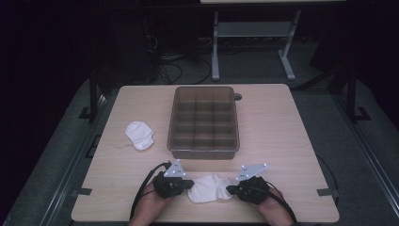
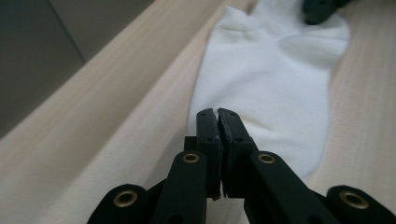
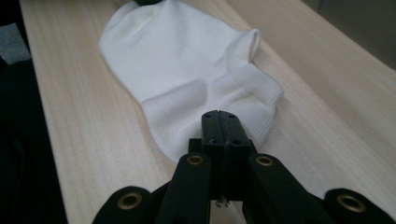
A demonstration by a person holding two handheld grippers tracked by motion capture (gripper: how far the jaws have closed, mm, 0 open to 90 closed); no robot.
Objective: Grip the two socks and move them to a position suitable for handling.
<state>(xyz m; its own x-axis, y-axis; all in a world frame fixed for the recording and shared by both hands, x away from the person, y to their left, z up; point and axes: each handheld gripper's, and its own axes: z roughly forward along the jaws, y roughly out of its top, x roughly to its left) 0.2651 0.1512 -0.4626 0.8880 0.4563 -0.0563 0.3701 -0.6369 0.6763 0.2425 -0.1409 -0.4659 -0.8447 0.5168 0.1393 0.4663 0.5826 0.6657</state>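
White sock [image 1: 210, 188] at table's [image 1: 282, 141] 6 o'clock edge, lying flat between both tools | left gripper [image 1: 189, 184] clamped on its 9 o'clock end | right gripper [image 1: 230, 189] clamped on its 3 o'clock end | second sock [image 1: 139, 135] bundled at 10 o'clock | divided bin [image 1: 204, 122] at 12 o'clock

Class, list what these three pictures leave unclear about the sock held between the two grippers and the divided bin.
- Sock, both gripper views: the pinched edges sit behind the shut jaws of the left gripper and right gripper.
- Bin, high view: compartment floors are too dim and small to tell their contents.
- Second sock, high view: too small to tell whether it is folded or bunched.
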